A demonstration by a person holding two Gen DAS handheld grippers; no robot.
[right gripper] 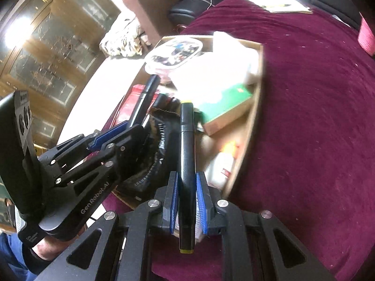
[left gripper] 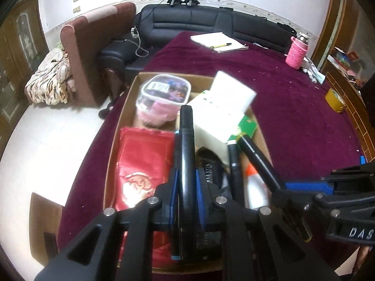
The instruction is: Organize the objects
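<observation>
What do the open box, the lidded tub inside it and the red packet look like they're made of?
The open box: plain brown cardboard, matte, with raw cut edges. The lidded tub: clear plastic, since its contents show through. The red packet: probably glossy foil or plastic film, going by its sheen.

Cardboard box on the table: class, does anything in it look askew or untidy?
Yes. In the box a white carton lies tilted across a green book, and a glue bottle lies on its side.
</observation>
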